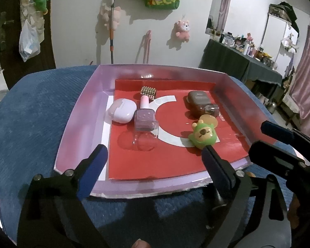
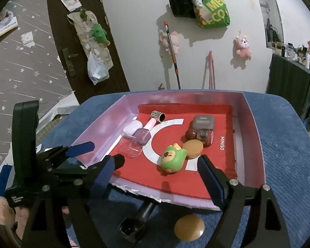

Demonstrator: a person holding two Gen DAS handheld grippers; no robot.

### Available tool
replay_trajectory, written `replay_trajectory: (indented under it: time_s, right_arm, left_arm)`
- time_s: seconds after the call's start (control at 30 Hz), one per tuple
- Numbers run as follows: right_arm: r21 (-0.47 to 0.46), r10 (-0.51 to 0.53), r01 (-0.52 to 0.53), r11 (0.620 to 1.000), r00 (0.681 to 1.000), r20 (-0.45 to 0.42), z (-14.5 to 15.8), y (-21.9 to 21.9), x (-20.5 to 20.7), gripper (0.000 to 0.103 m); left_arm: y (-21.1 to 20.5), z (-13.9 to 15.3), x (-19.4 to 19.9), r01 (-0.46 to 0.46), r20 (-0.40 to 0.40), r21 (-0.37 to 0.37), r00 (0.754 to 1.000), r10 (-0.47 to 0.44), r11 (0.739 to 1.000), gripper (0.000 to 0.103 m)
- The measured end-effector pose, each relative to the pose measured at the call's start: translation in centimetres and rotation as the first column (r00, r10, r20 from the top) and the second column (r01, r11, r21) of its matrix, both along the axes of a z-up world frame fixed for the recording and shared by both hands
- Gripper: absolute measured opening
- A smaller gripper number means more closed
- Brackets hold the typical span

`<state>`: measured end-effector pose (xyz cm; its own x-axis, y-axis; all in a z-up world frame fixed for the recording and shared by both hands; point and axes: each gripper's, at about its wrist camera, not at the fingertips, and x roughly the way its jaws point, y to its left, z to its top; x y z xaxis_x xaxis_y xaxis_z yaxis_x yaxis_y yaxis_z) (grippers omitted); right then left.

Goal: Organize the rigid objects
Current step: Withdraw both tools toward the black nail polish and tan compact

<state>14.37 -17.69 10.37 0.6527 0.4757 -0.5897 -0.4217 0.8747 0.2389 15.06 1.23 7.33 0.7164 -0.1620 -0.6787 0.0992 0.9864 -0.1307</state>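
A lilac tray (image 1: 82,111) with a red liner sits on a blue cushion. In it lie a white earbud case (image 1: 119,111), a lilac nail polish bottle (image 1: 145,117), a studded cylinder (image 1: 148,92), a brown case (image 1: 198,103), a small jar (image 1: 211,109), a tan disc (image 1: 209,121) and a green bear toy (image 1: 202,136). My left gripper (image 1: 153,163) hangs open over the tray's near edge, with nothing between its fingers. My right gripper (image 2: 158,176) is open too, just short of the green bear toy (image 2: 172,160) and holding nothing.
On the blue cushion (image 2: 289,144) in front of the tray lie a second tan disc (image 2: 189,228) and a dark cylinder (image 2: 137,221). A dark-clothed table (image 1: 237,62) crowded with bottles stands at the right. Toys and bags hang on the white wall behind.
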Motion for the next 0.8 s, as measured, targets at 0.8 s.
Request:
replay_trajectory:
  time_s: [0.8]
  right_arm:
    - [0.062,-0.028,0.025,0.998,0.999,0.045,0.4,-2.2,-5.1,0.103]
  left_arm:
    - [0.3,1.4,-5.9,-0.031,0.087,-0.005,0.996,0.031,1.0,0.103]
